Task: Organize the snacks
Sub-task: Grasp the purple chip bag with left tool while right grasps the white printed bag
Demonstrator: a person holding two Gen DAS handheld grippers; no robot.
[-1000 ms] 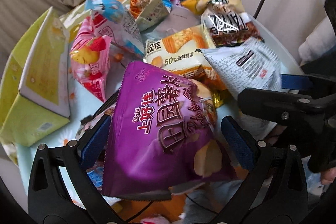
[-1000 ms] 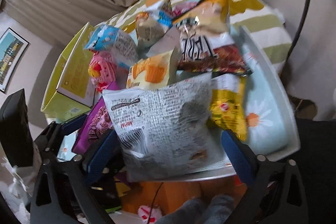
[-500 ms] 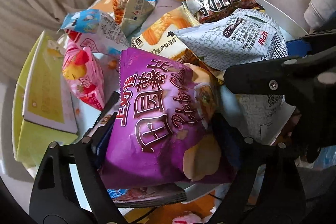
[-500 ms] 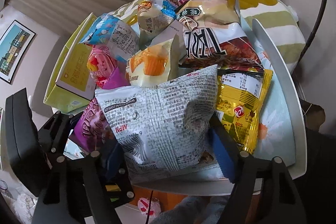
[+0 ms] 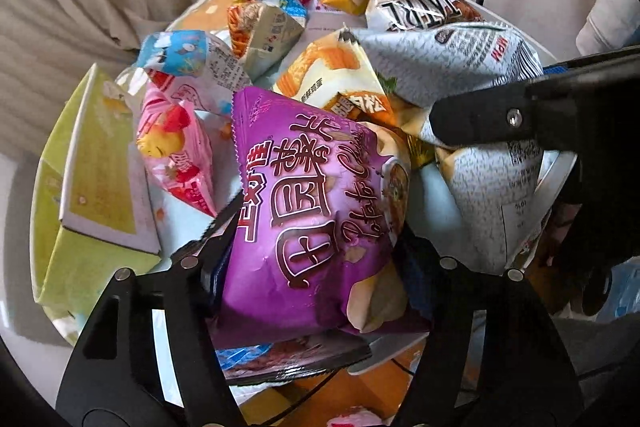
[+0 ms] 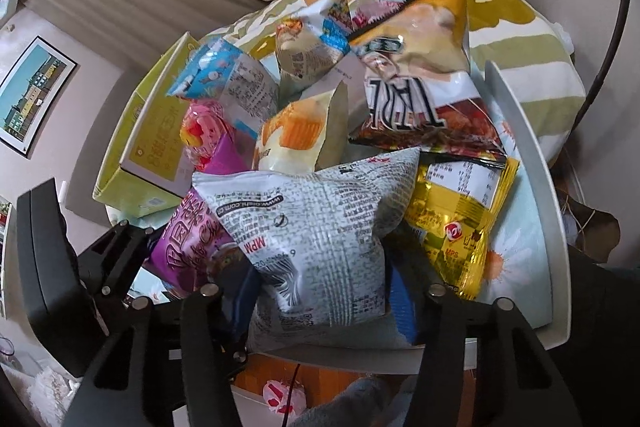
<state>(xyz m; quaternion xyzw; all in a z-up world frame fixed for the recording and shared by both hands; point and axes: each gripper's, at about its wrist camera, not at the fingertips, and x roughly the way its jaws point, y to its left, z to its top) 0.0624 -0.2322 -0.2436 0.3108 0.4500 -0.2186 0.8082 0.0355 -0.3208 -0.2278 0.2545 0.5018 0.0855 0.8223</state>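
1. Snacks sit heaped on a white tray (image 6: 520, 163), and each hand has one bag pinched at its near end.
2. The left gripper (image 5: 316, 267) has its jaws closed in on the purple chip bag (image 5: 316, 195), which lies at the near edge of the tray, on top of a flat dark packet (image 5: 296, 359).
3. The right gripper (image 6: 324, 291) is clamped on the newsprint-patterned bag (image 6: 316, 227), also at the near edge, just beside the gold packet (image 6: 460, 223) and touching the purple bag on its other side.
4. Both bags are puffed with air, so a light squeeze should serve; pressing harder risks crushing the chips or bursting a seam.
5. Lift each bag straight up before carrying it sideways. The two bags touch, and the grey one leans against the cake packet (image 6: 300, 135), so a sideways drag would likely pull neighbours along.
6. Keep the two grippers apart while rising; in the left view the right one's black finger (image 5: 492, 123) already lies across the grey bag close by.
7. The green box (image 5: 84, 195) stands at the left of the tray; it looks a likely place to sort into, though I cannot tell.
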